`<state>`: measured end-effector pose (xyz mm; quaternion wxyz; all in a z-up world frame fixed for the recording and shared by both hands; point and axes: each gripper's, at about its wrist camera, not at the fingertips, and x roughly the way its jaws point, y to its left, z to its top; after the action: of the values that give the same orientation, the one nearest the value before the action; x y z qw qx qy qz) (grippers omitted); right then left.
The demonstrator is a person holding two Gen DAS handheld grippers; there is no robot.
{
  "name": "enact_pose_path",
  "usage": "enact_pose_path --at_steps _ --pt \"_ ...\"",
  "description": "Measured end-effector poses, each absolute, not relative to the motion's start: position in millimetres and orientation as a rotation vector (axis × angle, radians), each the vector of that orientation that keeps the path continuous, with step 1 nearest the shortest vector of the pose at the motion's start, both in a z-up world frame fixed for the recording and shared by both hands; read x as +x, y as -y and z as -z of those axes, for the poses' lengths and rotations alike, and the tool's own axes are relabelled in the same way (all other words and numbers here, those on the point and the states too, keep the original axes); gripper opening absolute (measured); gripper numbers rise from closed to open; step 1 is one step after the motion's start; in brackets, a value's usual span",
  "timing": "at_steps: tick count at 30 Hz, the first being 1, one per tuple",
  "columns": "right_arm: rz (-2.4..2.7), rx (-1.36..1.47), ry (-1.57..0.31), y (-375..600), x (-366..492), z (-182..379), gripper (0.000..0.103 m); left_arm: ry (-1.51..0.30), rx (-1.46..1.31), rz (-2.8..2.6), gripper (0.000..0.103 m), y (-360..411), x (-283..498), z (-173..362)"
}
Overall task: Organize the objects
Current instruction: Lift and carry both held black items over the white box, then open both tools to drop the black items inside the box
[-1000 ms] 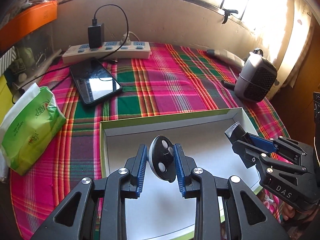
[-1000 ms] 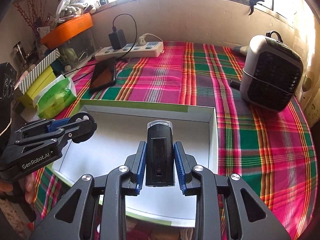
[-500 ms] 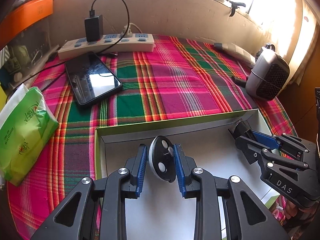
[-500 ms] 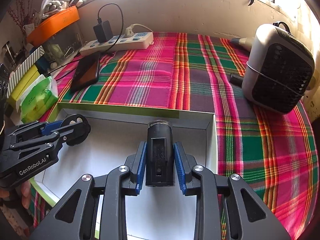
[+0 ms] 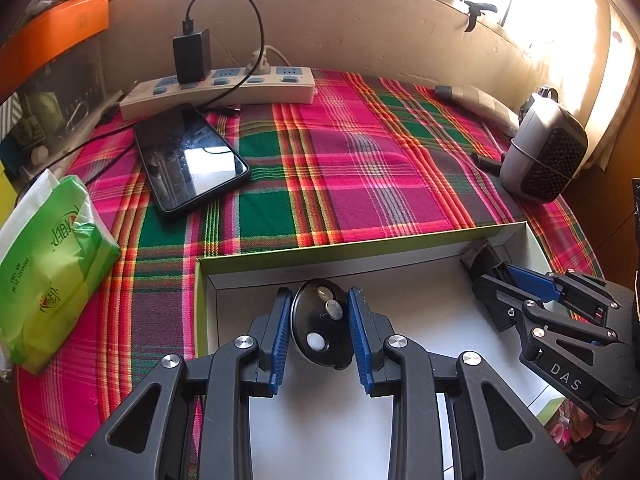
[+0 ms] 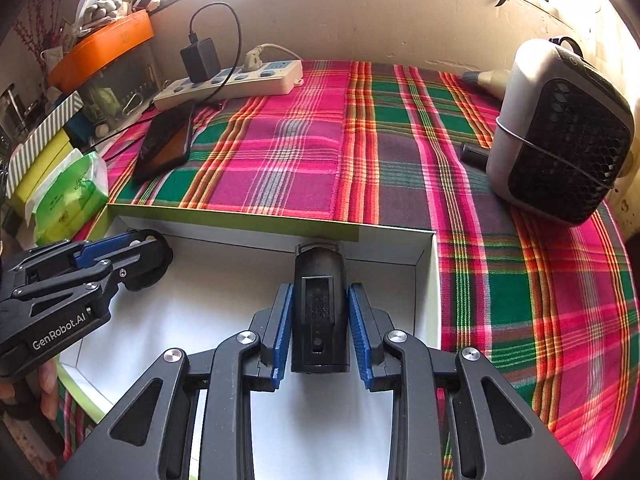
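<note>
"DAS" on right gripper (image 5: 516, 280); "GenRobot.AI", left gripper (image 6: 132, 254)

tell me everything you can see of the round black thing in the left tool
The round black disc looks like hard plastic, with two small metal studs and a white dot on the face turned toward the camera. It stands on edge, clamped between the blue pads of the left tool, low inside the white box near its far left corner. Whether it touches the box floor is unclear.
</note>
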<state>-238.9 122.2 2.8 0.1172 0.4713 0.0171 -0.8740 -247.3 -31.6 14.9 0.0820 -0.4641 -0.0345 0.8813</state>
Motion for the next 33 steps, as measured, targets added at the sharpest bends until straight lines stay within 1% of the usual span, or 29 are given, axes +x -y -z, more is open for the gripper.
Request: enact_pose_path --at_steps 6,8,12,14,16,17,33 --pt "2.566 1.376 -0.024 -123 -239 -4 0.029 0.111 -1.385 -2.63 0.028 32 -247 -15" --pt "2.564 1.374 -0.016 -124 -238 -4 0.029 0.122 -1.381 -2.627 0.032 32 -245 -16" --pt "2.57 1.366 0.002 -124 -236 -5 0.029 0.133 -1.376 -2.631 0.033 32 -240 -17" --pt "2.571 1.357 0.024 -125 -234 -7 0.032 0.139 -1.368 -2.637 0.034 32 -237 -19" --pt "2.575 1.349 0.04 -127 -233 -9 0.041 0.14 -1.362 -2.639 0.035 33 -234 -21" --pt "2.578 1.344 0.047 -128 -231 -10 0.042 0.141 -1.36 -2.642 0.035 33 -232 -22" --pt "2.611 1.254 0.086 -138 -186 -38 0.042 0.184 -1.266 -2.694 0.035 39 -180 -50"
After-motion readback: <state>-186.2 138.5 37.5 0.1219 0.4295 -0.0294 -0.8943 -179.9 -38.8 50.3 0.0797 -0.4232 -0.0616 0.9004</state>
